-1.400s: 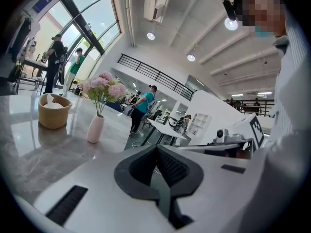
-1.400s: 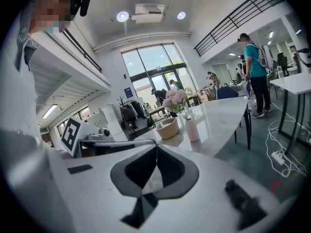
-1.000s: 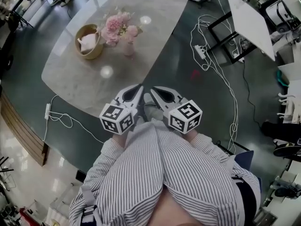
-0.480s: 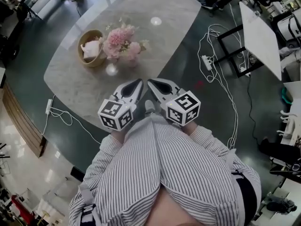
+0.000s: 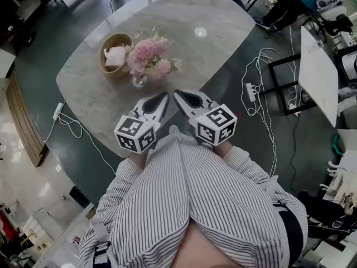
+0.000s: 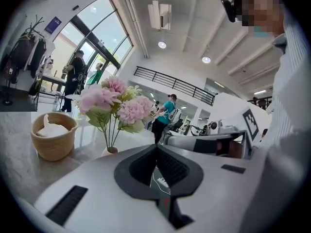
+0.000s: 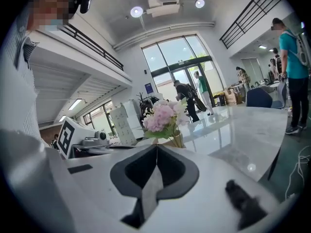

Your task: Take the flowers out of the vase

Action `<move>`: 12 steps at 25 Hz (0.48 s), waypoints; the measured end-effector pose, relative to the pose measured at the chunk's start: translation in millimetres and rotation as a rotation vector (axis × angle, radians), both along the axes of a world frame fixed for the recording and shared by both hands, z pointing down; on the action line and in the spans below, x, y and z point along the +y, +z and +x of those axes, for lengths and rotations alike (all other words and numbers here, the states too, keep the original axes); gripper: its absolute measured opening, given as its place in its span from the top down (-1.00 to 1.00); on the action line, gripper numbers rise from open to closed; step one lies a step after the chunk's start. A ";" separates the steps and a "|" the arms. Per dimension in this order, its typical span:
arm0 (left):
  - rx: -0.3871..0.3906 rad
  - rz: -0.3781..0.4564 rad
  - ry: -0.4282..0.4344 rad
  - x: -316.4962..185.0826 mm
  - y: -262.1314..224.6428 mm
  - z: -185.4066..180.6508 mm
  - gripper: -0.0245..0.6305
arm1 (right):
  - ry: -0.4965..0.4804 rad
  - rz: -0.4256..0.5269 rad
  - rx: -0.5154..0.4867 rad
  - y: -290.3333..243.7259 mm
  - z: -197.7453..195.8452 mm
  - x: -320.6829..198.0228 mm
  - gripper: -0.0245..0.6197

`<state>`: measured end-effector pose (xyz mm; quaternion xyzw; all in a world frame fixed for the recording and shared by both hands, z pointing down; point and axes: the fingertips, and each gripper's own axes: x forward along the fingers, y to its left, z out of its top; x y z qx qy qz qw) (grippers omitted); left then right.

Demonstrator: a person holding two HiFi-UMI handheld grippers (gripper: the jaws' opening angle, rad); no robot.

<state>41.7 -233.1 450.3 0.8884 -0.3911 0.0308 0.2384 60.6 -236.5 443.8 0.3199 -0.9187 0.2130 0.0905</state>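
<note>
Pink flowers (image 5: 148, 54) stand in a small clear vase (image 5: 139, 81) on the marble table (image 5: 212, 15), next to a woven basket (image 5: 115, 54). My left gripper (image 5: 165, 95) and right gripper (image 5: 176, 92) are held side by side at the table's near edge, just short of the vase, both shut and empty. In the left gripper view the flowers (image 6: 114, 103) and vase (image 6: 111, 151) rise left of the closed jaws of the left gripper (image 6: 156, 145). In the right gripper view the flowers (image 7: 163, 116) stand straight beyond the right gripper (image 7: 156, 145).
The basket (image 6: 52, 137) holds a white lump. White cables and a power strip (image 5: 251, 91) lie on the floor to the right, and another strip (image 5: 58, 110) to the left. A white table (image 5: 318, 74) stands at right. People (image 7: 291, 57) walk in the background.
The table and flowers have come closer in the head view. Both grippers, still shut, now reach the table's near edge close to the vase.
</note>
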 end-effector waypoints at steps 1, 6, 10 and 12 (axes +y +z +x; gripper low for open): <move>-0.009 0.009 -0.007 -1.3 -1.1 1.3 0.89 | -0.013 0.001 -0.005 -0.3 -0.1 -1.6 0.88; -0.039 0.007 -0.057 1.3 5.8 0.1 0.89 | -0.067 -0.019 -0.009 8.7 -2.6 -2.1 0.88; -0.040 -0.013 -0.091 2.6 11.3 -7.8 0.89 | -0.101 -0.027 0.004 12.7 -10.3 -1.3 0.88; -0.040 -0.017 -0.097 1.3 12.3 -12.1 0.89 | -0.111 -0.025 0.006 14.2 -14.8 -2.6 0.88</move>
